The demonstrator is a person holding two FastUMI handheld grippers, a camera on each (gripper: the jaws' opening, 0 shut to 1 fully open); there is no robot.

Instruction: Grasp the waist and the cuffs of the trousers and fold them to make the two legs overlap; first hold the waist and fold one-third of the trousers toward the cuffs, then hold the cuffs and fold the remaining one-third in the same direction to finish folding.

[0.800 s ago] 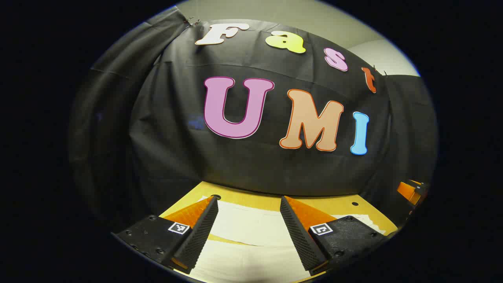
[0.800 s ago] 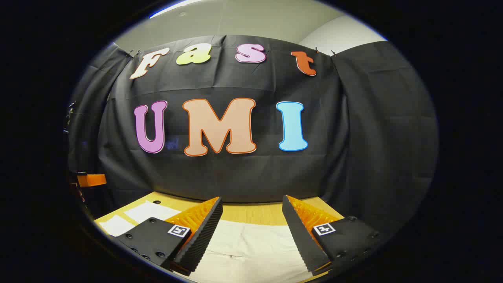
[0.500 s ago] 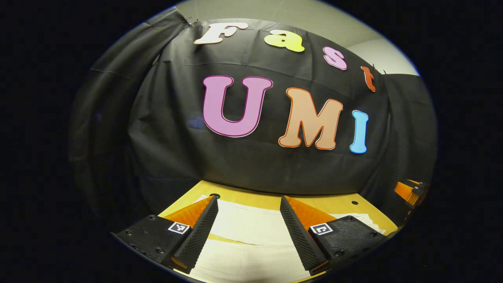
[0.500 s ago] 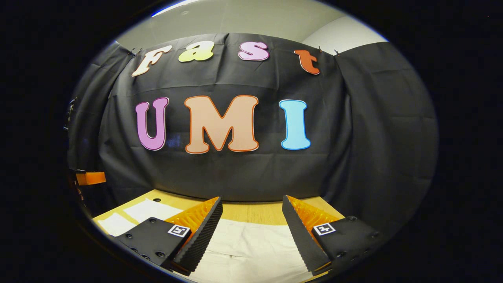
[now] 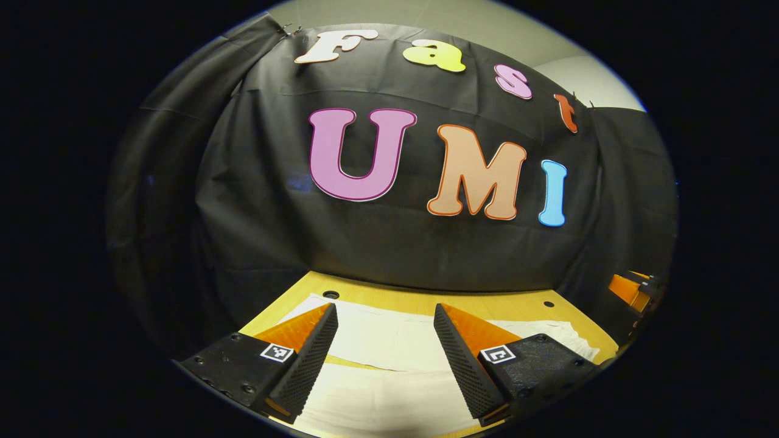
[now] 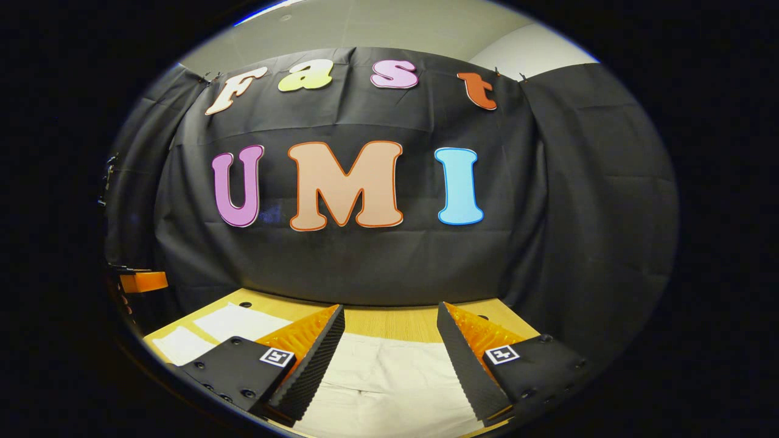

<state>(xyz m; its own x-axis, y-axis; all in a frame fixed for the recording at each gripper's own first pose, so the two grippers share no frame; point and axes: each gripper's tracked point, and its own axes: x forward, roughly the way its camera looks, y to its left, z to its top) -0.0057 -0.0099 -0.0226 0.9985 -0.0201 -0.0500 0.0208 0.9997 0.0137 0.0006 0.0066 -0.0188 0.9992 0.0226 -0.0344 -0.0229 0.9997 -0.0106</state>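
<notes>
The wooden table (image 5: 389, 298) carried everything, and places here are given against it. Across its top lay the pale trousers (image 5: 383, 340), spread flat and covering most of the surface near both cameras; in the right gripper view the same cloth (image 6: 389, 377) lay under the fingers, with two more pale panels toward the table's left end. The trousers looked like thin woven cloth: light, limp and prone to sag or crease when lifted, not fragile, and likely to slide a little on the smooth wood. A pinch on a doubled edge, at the waistband or a cuff hem, would probably hold best, since a single layer could slip or drag its neighbour. Their long axis appeared to run along the table's length, crossways to both cameras, judging from the seam line running sideways between the fingers in the left gripper view; which end was waist and which was cuffs could not be told. The left gripper (image 5: 386, 350) hovered just above the cloth at the table's near edge, jaws spread wide and holding nothing. The right gripper (image 6: 390, 356) hung likewise above the cloth farther toward the table's right end, jaws apart and empty; its orange body also showed at the right edge of the left gripper view.
</notes>
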